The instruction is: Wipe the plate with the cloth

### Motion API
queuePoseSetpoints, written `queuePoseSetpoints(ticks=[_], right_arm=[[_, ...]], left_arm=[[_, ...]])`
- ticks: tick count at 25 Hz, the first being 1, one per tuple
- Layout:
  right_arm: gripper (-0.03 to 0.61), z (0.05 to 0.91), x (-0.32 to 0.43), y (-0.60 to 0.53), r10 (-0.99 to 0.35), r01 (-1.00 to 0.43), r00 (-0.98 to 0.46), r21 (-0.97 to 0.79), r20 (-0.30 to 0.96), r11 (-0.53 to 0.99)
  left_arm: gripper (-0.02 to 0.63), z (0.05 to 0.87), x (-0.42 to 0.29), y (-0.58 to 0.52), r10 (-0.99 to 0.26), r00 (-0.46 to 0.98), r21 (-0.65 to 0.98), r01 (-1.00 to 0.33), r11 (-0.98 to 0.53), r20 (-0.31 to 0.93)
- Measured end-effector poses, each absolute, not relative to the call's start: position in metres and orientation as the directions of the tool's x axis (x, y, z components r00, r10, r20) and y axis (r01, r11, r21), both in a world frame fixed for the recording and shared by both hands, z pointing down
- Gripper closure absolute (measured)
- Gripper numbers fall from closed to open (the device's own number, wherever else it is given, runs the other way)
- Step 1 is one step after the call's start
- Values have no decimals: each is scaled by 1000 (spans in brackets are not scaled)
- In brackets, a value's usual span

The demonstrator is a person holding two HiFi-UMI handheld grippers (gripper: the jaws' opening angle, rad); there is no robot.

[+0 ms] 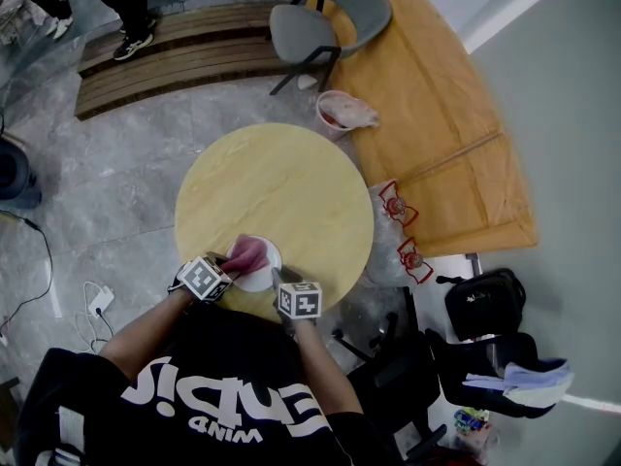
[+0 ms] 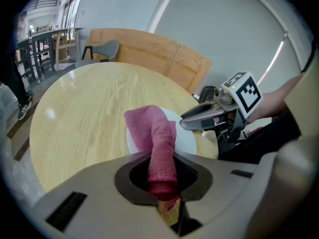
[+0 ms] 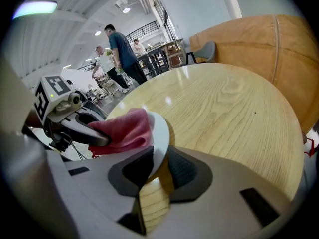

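A small white plate (image 1: 263,271) sits at the near edge of the round wooden table (image 1: 291,178). A pink cloth (image 1: 246,254) lies across the plate. My left gripper (image 1: 229,270) is shut on the cloth (image 2: 158,142), which runs from its jaws onto the plate (image 2: 185,138). My right gripper (image 1: 279,278) is shut on the plate's rim (image 3: 158,136), holding it tilted. In the right gripper view the cloth (image 3: 125,128) presses against the plate's face beside the left gripper (image 3: 87,128). The right gripper (image 2: 192,119) shows in the left gripper view at the plate's right edge.
A grey chair (image 1: 325,22) and a wooden bench (image 1: 437,105) stand beyond the table. A bin with a bag (image 1: 342,113) is by the table's far right. Bags (image 1: 485,304) lie on the floor at right. People (image 3: 119,49) stand in the background.
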State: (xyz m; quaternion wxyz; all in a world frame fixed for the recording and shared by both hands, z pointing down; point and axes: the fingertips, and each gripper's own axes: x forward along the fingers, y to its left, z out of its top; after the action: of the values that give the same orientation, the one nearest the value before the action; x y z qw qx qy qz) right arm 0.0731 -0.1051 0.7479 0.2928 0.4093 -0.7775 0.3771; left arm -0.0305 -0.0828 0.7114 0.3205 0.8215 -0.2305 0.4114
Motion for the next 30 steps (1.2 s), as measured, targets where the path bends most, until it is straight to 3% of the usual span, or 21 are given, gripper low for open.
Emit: queuePoseSetpoints(ticks=[30], right_arm=[[471,748,72,-106,-418,-855,-500,-354,758,380]], left_arm=[[563,714,-59,-105,-208,499,270,-721,-639,841]])
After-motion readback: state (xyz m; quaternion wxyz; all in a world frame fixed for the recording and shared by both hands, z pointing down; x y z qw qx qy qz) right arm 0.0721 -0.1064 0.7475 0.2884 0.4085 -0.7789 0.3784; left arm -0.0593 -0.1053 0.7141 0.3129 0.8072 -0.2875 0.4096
